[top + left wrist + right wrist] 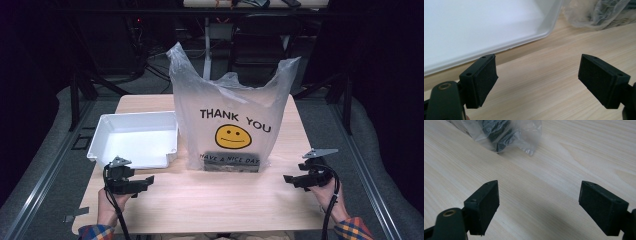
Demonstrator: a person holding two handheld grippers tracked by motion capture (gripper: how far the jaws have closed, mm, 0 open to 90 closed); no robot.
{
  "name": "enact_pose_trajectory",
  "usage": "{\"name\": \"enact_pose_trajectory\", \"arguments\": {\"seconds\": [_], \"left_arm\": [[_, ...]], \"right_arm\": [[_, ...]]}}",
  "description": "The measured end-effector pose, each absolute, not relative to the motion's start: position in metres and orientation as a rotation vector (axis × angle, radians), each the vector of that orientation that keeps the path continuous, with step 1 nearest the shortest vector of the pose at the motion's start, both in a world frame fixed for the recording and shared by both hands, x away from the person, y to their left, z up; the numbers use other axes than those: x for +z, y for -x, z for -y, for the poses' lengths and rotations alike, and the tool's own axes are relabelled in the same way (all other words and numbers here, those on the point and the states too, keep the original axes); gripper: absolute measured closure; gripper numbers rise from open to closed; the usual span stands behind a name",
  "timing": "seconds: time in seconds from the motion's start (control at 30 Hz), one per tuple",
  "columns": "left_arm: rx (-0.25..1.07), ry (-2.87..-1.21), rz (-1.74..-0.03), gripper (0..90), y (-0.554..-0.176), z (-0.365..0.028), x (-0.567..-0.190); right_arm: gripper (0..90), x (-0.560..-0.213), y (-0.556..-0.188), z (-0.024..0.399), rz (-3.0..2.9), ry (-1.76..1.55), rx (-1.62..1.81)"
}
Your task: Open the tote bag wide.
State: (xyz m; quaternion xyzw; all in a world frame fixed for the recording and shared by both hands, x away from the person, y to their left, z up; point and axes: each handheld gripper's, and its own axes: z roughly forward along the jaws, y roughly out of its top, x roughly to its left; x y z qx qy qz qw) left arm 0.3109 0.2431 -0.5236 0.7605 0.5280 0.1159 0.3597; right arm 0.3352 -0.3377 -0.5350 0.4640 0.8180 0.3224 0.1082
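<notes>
A translucent plastic bag [230,117] printed "THANK YOU" with a yellow smiley stands upright in the middle of the wooden table [215,200]; something dark lies at its bottom. A white tray [135,137] sits to its left. My left gripper [148,181] is held near the table's front left, just in front of the tray, jaws open and empty. In the left gripper view the left gripper [537,80] faces the tray's rim [499,47] and a bag corner [599,15]. My right gripper [288,179] is held at the front right, open and empty. In the right gripper view the right gripper [539,206] faces the bag's corner [506,135].
The table stands on a grey floor with metal rails at both sides. Dark chairs and cables [150,65] fill the background behind the table. Bare wood lies between the two grippers in front of the bag.
</notes>
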Motion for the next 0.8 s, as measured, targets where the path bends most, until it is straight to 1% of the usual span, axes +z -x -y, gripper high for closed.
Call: {"name": "enact_pose_trajectory", "arguments": {"seconds": [0.03, 0.13, 0.17, 0.3, 0.5, 0.73, 0.8], "left_arm": [[0.302, -1.958, -1.362, 15.4, -0.311, -0.241, -0.522], [0.270, -1.954, -1.351, 15.6, -0.314, -0.235, -0.517], [0.283, -1.985, -1.333, 15.7, -0.316, -0.228, -0.512], [0.305, -1.980, -1.308, 15.8, -0.322, -0.219, -0.505], [0.304, -1.956, -1.276, 16.7, -0.331, -0.211, -0.492], [0.324, -1.930, -1.190, 18.0, -0.344, -0.192, -0.468], [0.323, -1.930, -1.166, 18.7, -0.349, -0.185, -0.465]], "right_arm": [[17.0, -0.532, -0.335, 0.337, -2.424, -1.354, 0.913], [18.2, -0.532, -0.336, 0.333, -2.422, -1.356, 0.949], [18.4, -0.531, -0.336, 0.332, -2.420, -1.354, 0.938], [20.0, -0.525, -0.337, 0.330, -2.426, -1.331, 0.924], [24.1, -0.521, -0.340, 0.324, -2.420, -1.307, 0.958], [25.8, -0.501, -0.342, 0.312, -2.414, -1.240, 0.985], [26.2, -0.497, -0.342, 0.307, -2.405, -1.239, 1.043]]}}
